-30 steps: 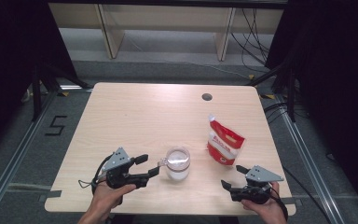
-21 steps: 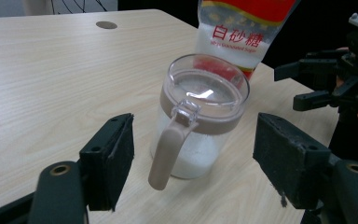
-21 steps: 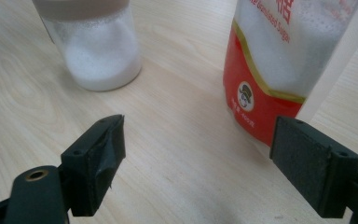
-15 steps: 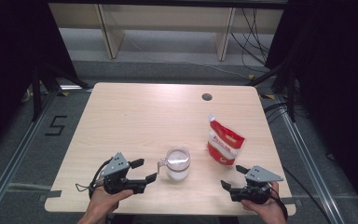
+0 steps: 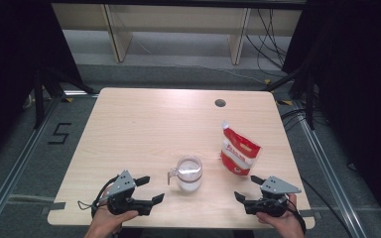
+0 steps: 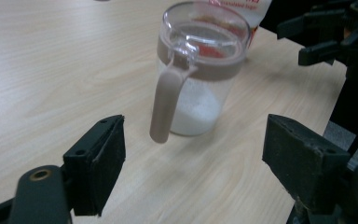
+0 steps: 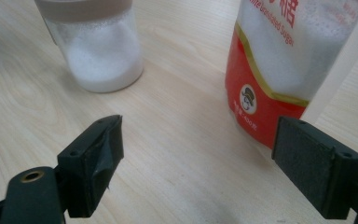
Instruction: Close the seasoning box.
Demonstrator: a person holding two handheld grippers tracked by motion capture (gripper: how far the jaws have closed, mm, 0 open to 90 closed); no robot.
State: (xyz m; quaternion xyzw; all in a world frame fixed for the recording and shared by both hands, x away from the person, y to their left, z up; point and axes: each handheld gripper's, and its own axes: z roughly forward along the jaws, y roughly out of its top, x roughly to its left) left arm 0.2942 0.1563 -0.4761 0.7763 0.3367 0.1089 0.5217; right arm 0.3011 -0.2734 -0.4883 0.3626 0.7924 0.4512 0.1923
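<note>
A clear jar (image 5: 189, 173) with a brown band, a brown handle and a see-through lid stands near the table's front middle, partly filled with white sugar (image 6: 193, 114). A red and white sugar pouch (image 5: 239, 150) stands upright to its right. My left gripper (image 5: 146, 189) is low at the front left, a short way from the jar's handle (image 6: 165, 106); its jaws have just been opening, stand wide, and hold nothing. My right gripper (image 5: 248, 188) is open at the front right, just in front of the pouch (image 7: 284, 60), with the jar (image 7: 98, 46) farther left.
The light wooden table (image 5: 144, 129) has a round cable hole (image 5: 220, 103) at the back right. Dark floor and black frame legs surround it. The front edge runs just under both hands.
My left gripper has drawn back from the jar's handle toward the front left and lower, and its jaws stand wider. The right gripper, jar and pouch have not moved.
</note>
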